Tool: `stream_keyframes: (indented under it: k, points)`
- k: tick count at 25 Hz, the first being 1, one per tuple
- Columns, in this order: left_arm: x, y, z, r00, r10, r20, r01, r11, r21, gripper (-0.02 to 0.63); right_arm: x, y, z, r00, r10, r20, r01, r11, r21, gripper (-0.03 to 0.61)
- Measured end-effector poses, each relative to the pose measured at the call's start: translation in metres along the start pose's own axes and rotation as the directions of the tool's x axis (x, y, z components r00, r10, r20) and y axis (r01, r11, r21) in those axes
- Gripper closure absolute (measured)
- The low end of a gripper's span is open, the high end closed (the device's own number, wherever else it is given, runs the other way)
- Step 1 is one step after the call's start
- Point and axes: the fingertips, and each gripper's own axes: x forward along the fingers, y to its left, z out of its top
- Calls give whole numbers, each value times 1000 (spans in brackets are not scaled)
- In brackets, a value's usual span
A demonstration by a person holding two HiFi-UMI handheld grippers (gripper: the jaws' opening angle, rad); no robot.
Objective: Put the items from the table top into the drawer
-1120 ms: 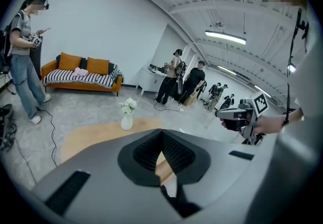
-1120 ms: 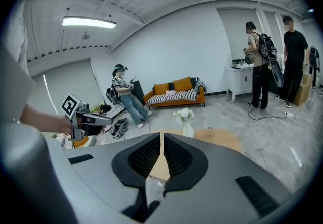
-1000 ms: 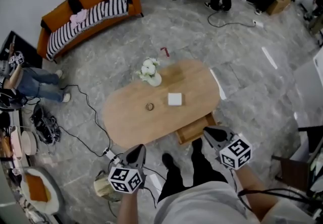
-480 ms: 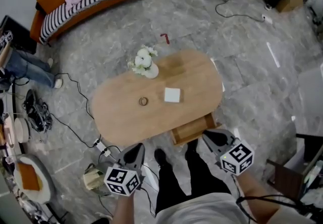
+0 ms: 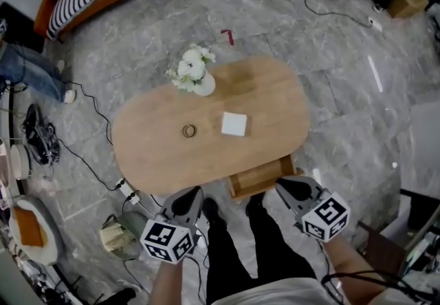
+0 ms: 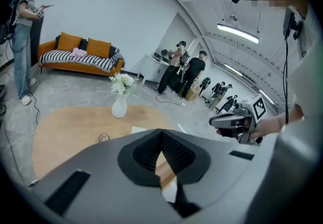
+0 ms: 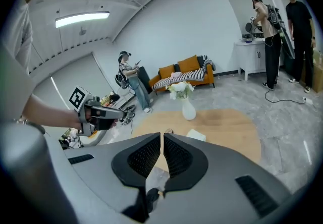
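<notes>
While the left gripper (image 5: 190, 195) and the right gripper (image 5: 287, 185) hang just off the near edge of the table (image 5: 275, 104), each has its jaws closed together on nothing. A white square box (image 5: 234, 123) lies near the table's centre. A small ring (image 5: 189, 130) lies toward its left end, and a flower vase (image 5: 199, 80) stands by the far edge. The drawer (image 5: 258, 176) stands open under the near edge.

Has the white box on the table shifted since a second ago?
No. The white box keeps its spot on the table, right of the ring and below the flower vase; only the camera moved.
</notes>
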Motion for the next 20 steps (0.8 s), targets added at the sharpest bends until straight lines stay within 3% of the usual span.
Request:
stream_keyframes:
  k: [8, 20]
  points:
    - [61, 23, -16, 1000, 24, -9, -25, 1000, -19, 612, 31, -31, -25, 1000, 11, -29, -10, 1000, 20, 537]
    - [125, 58, -48, 1000, 0, -27, -2, 997, -74, 612, 86, -65, -52, 998, 28, -48, -27, 999, 31, 537]
